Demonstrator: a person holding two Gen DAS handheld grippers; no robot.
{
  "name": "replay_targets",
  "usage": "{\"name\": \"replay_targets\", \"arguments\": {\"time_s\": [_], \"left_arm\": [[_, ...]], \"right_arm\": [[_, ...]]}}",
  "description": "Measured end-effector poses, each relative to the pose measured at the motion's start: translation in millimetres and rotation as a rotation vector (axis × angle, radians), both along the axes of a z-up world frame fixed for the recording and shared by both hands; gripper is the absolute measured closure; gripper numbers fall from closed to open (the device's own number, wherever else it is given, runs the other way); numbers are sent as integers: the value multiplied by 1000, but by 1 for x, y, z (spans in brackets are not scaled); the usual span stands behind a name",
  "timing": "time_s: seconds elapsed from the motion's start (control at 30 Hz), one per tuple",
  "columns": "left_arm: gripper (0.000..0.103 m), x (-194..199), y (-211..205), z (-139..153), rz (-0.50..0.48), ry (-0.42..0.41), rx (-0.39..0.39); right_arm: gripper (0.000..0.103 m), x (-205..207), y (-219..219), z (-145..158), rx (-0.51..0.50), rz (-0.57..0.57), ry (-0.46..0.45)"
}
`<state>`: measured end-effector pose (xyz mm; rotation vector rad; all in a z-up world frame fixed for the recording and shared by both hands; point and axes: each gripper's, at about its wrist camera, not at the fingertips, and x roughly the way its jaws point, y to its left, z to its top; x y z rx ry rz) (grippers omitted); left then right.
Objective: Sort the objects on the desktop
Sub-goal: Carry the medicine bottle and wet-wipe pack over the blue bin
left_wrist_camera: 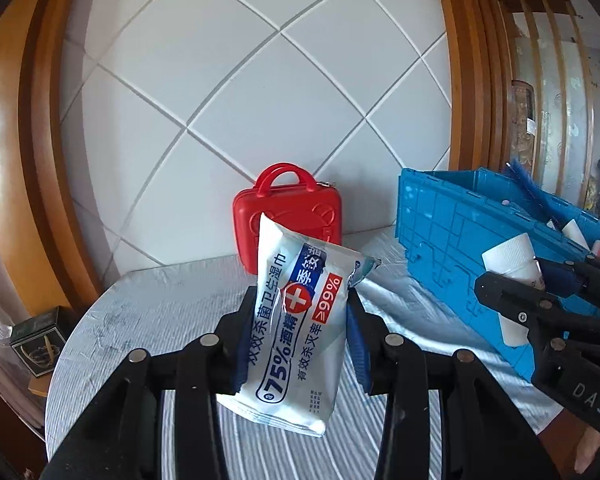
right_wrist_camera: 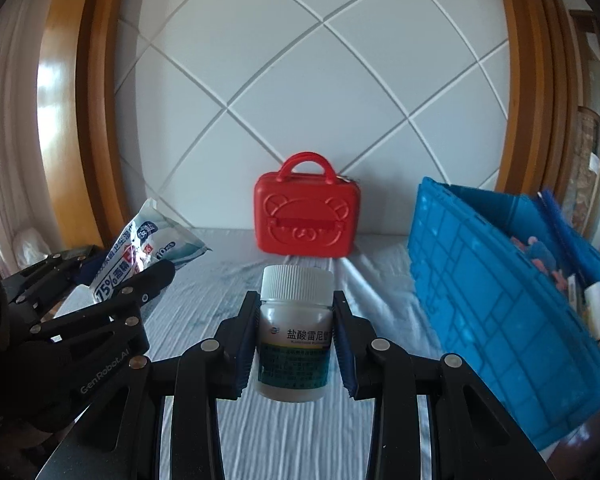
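Note:
My left gripper (left_wrist_camera: 300, 340) is shut on a white and blue pack of wet wipes (left_wrist_camera: 296, 320), held upright above the table; the same pack (right_wrist_camera: 148, 248) shows at the left of the right wrist view. My right gripper (right_wrist_camera: 296, 340) is shut on a white pill bottle (right_wrist_camera: 294, 332) with a ribbed white cap, also lifted off the table. That bottle (left_wrist_camera: 512, 276) and the right gripper (left_wrist_camera: 548, 292) appear at the right of the left wrist view. A red case with a handle (right_wrist_camera: 306, 216) stands upright against the wall straight ahead.
A blue plastic crate (right_wrist_camera: 500, 300) holding several small items and a blue brush stands at the right; the crate (left_wrist_camera: 472, 248) also shows in the left wrist view. A striped cloth (right_wrist_camera: 292, 432) covers the round table. A dark box (left_wrist_camera: 40, 344) sits lower left, beyond the table edge.

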<state>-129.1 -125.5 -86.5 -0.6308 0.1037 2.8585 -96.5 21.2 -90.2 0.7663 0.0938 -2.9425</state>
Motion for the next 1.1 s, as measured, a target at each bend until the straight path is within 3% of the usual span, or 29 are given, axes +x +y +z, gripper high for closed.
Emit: {"name": "replay_targets", "arguments": {"time_s": [0.33,0.87,1.1], "left_arm": [[63,6,80,13,-81,19,-47],[63,-18,170,45,-253,65,-75],[63,-21,234,61,-281,105,-68]], "right_arm": [[68,23,75,9,-44,-63,25],[68,28,139,40,-85,-203,90],[68,24,201,55,-99,-216,120]]}}
